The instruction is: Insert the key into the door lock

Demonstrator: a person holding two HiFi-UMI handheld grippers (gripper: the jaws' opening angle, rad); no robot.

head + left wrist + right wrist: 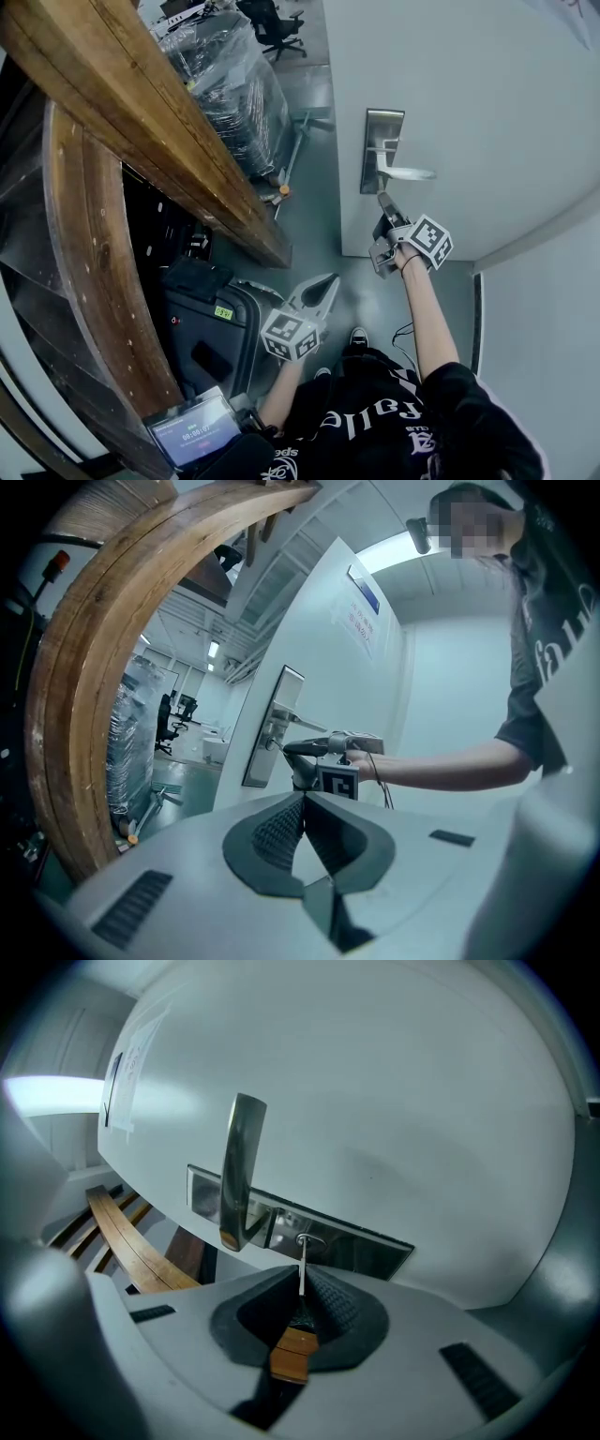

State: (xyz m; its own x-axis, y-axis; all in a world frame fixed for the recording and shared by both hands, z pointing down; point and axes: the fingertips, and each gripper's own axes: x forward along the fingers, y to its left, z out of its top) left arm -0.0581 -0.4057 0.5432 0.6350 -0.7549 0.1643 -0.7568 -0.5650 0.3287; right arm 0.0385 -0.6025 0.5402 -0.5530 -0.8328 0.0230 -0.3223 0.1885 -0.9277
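The right gripper (pixel 302 1286), on an outstretched arm at the white door (pixel 394 1101), is clamped on the key (pixel 301 1265). The key's thin metal blade meets the keyhole (pixel 307 1239) in the shiny steel plate (pixel 361 1249), just beside the lever handle (pixel 239 1166). The left gripper (pixel 302 803) is held near the person's body, its ribbed dark pads pressed together on nothing.

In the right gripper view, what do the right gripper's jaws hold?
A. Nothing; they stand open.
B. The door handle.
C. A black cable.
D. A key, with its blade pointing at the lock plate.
D: the right gripper is shut on the key, whose thin blade reaches up to the keyhole in the lock plate.
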